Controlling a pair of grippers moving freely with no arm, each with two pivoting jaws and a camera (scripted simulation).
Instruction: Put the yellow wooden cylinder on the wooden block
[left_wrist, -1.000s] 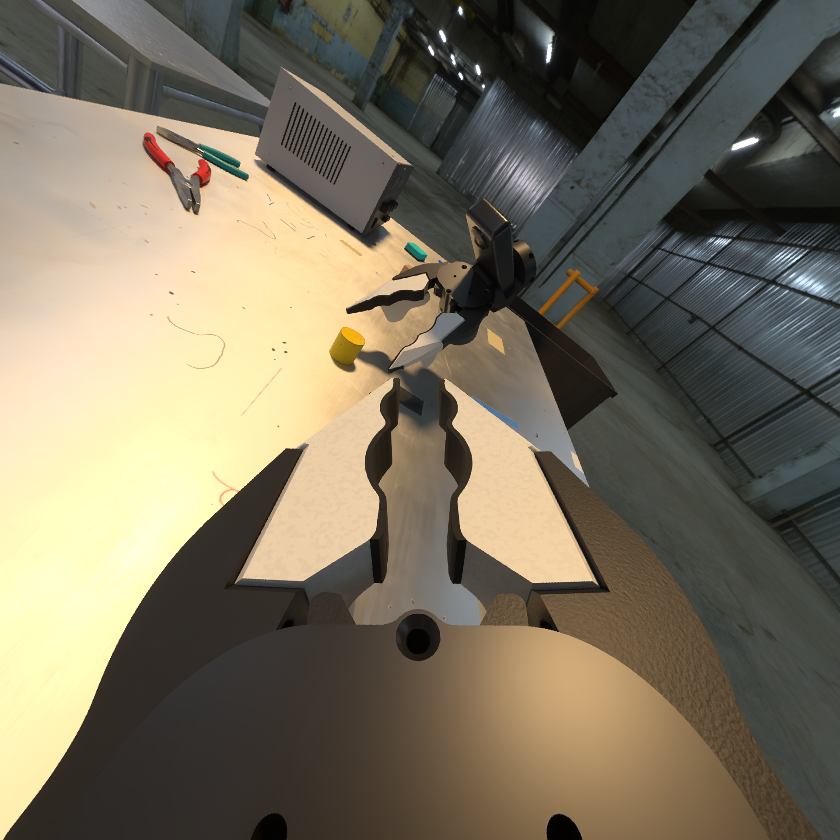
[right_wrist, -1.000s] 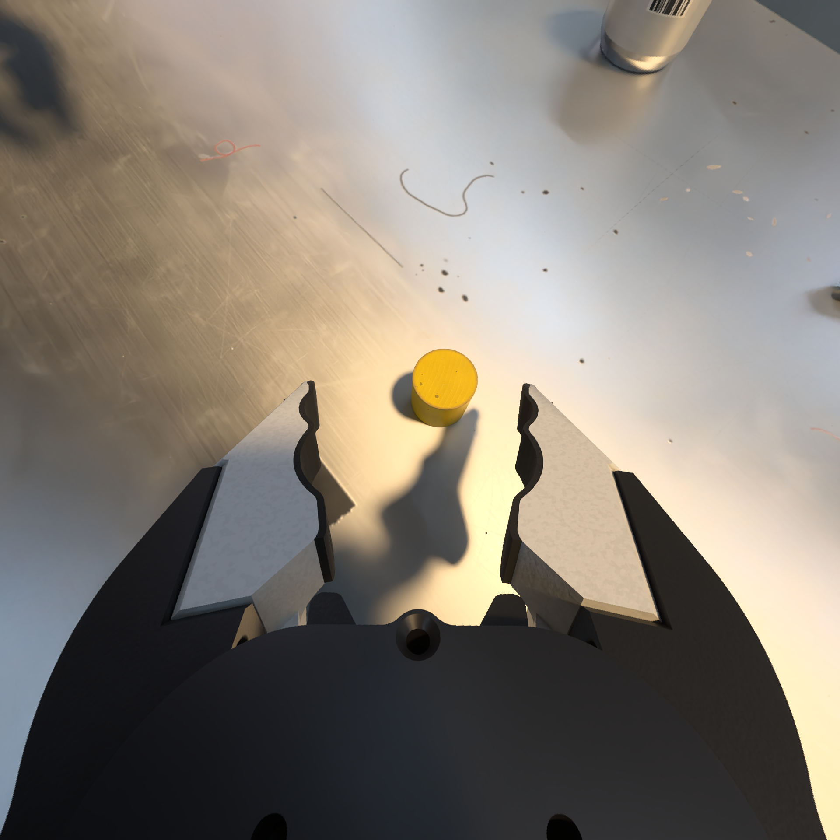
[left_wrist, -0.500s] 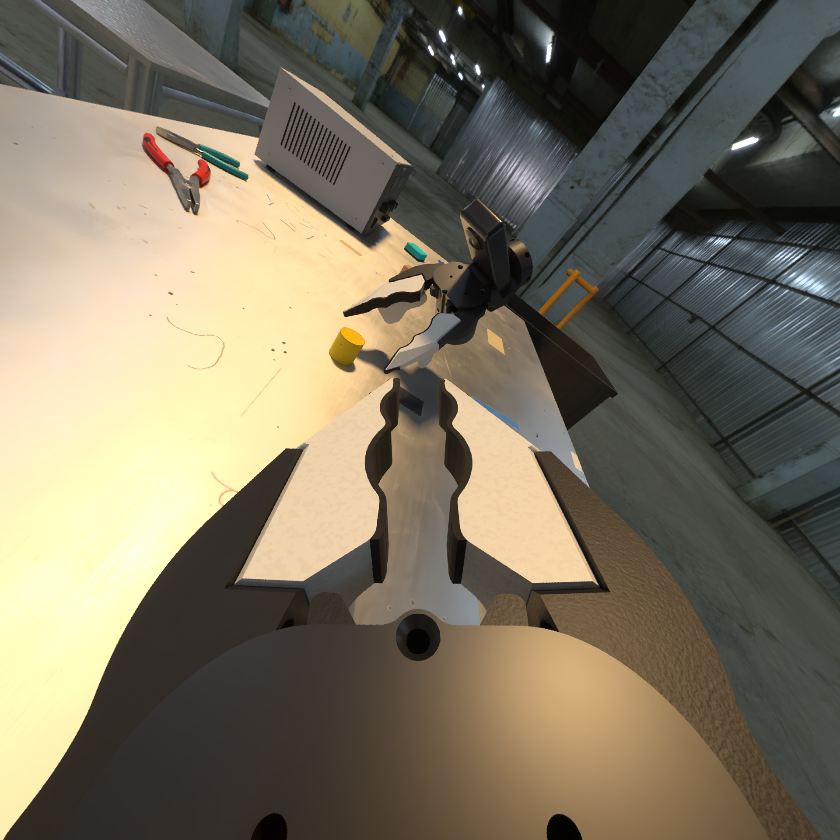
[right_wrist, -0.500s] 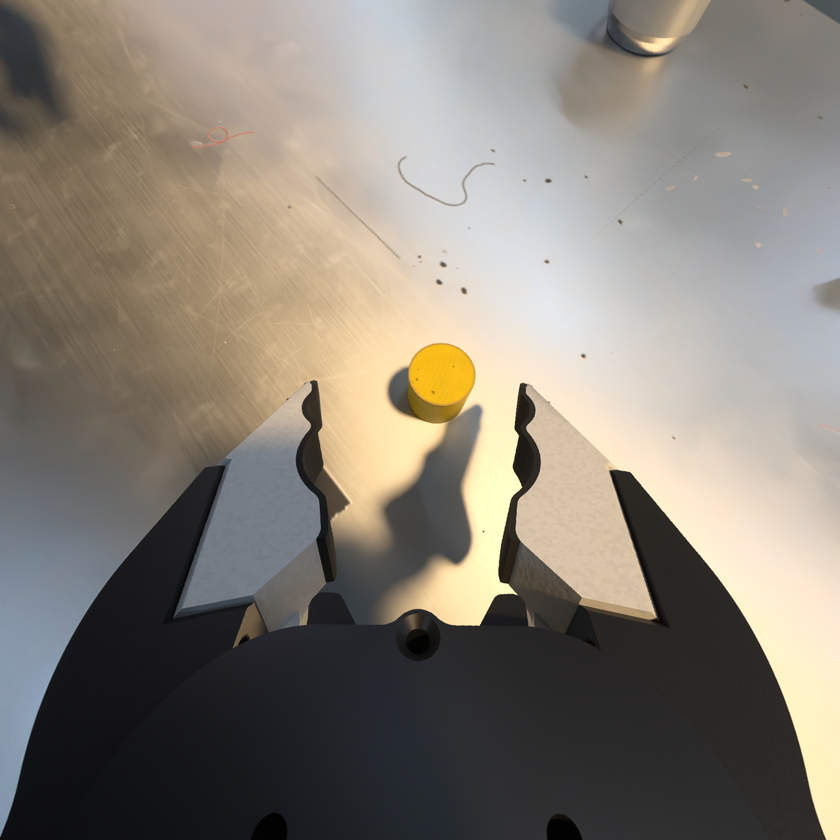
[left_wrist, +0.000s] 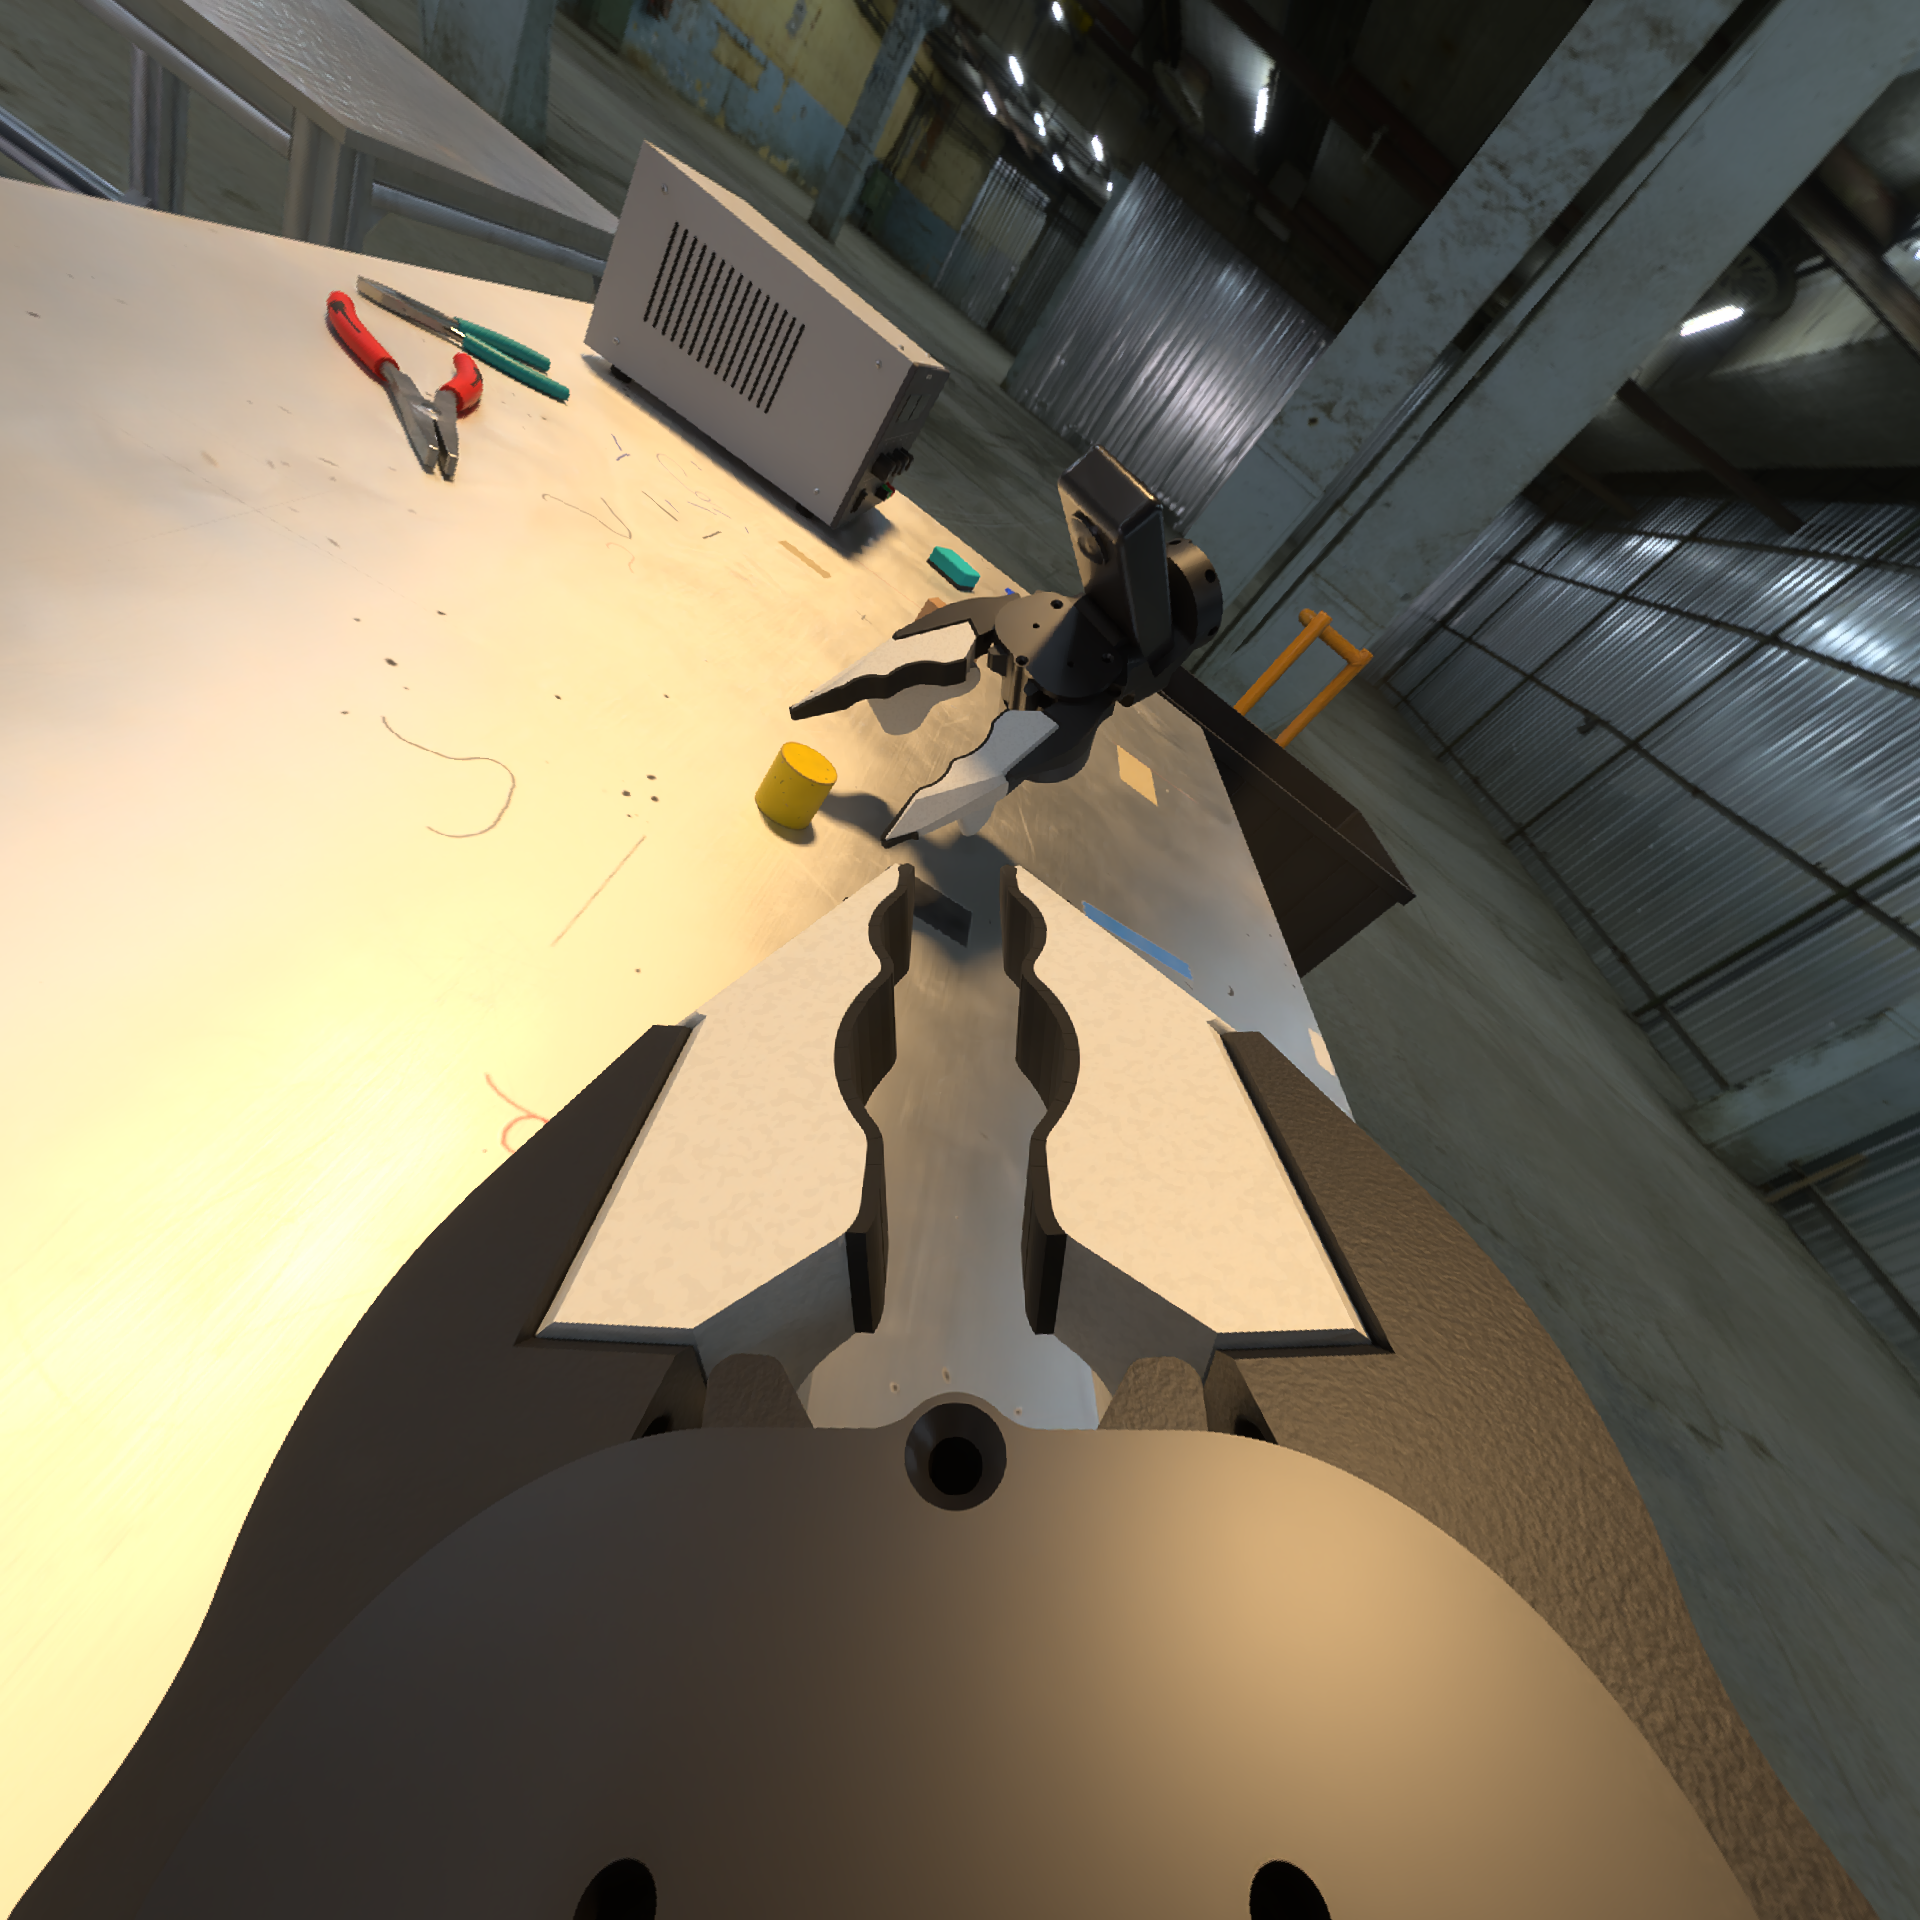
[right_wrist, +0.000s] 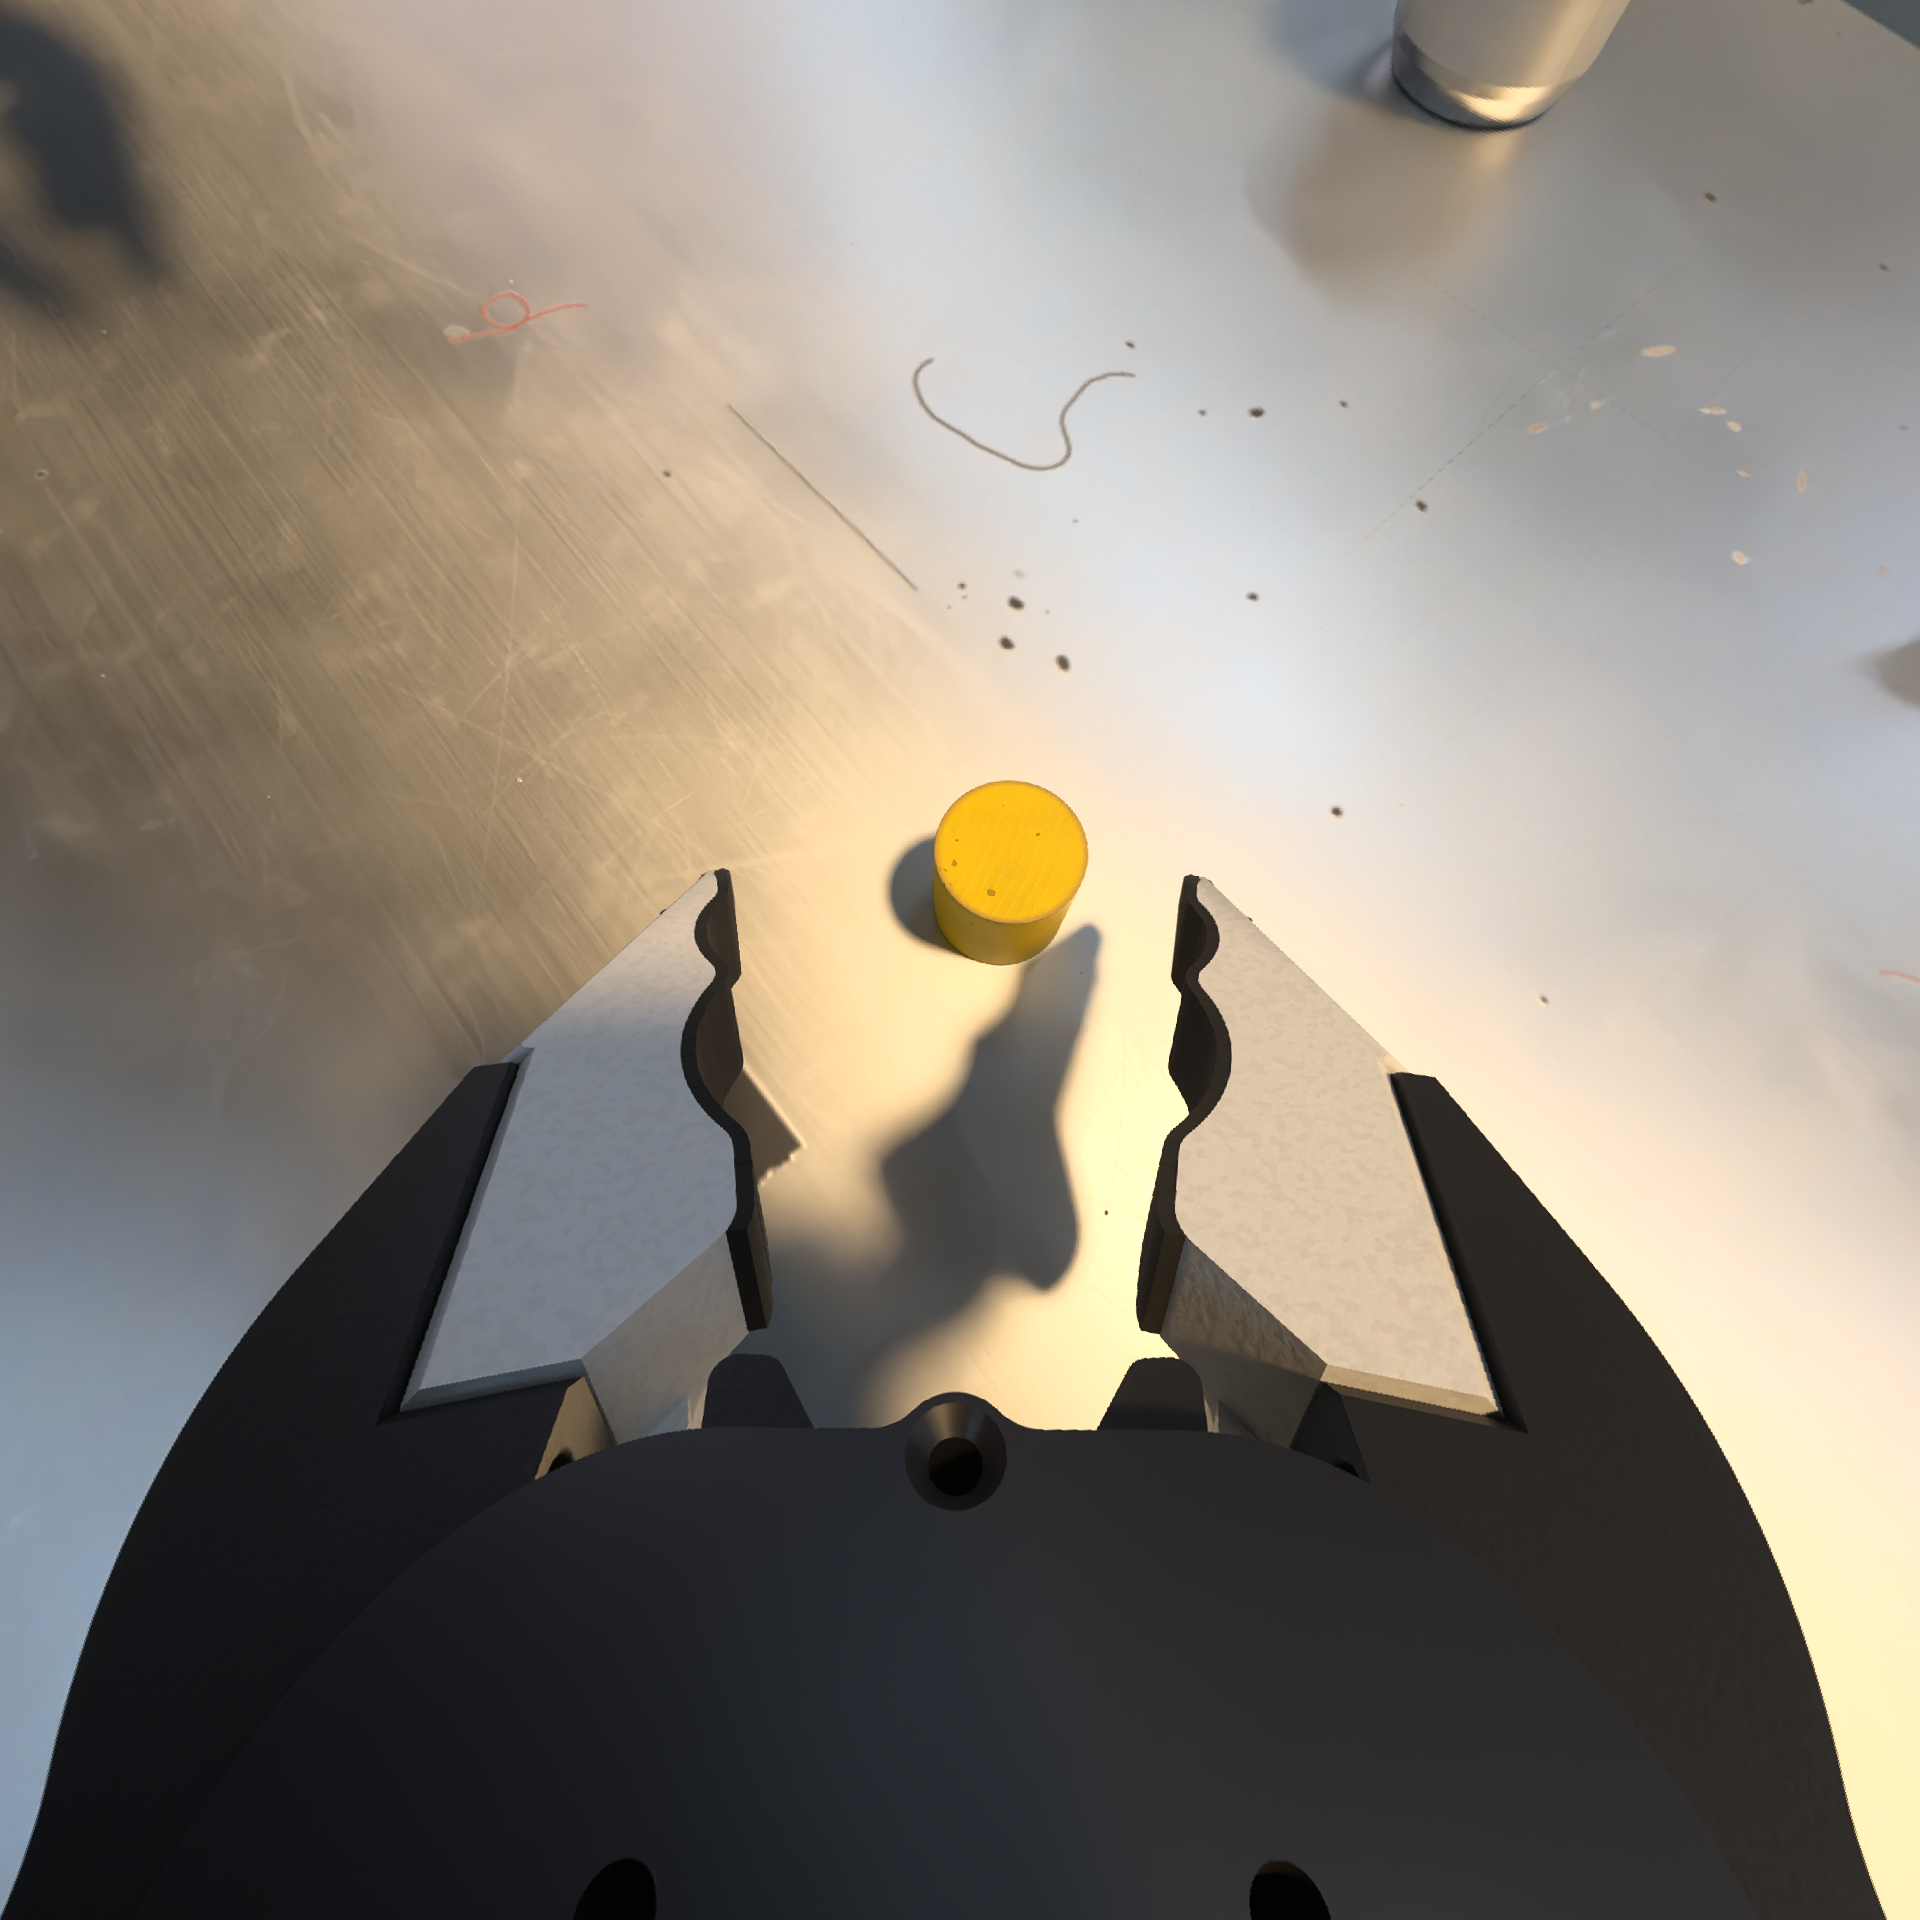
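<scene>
Nothing readable anywhere here, honestly. The grey box (left_wrist: 764, 348) at the far edge of the surface (left_wrist: 208, 727) has only vent slots, no legible lettering.

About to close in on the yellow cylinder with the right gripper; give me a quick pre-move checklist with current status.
1. Right gripper open wide enough: ok.
2. Yellow cylinder upright on the table: ok.
3. Cylinder between the fingertips: not ok, it sits just ahead of them and slightly off centre.
4. Path to the cylinder free of clutter: ok.
5. Left gripper out of the way: ok, narrow gap, holding nothing.
6. Wooden block located: cannot tell.
</scene>
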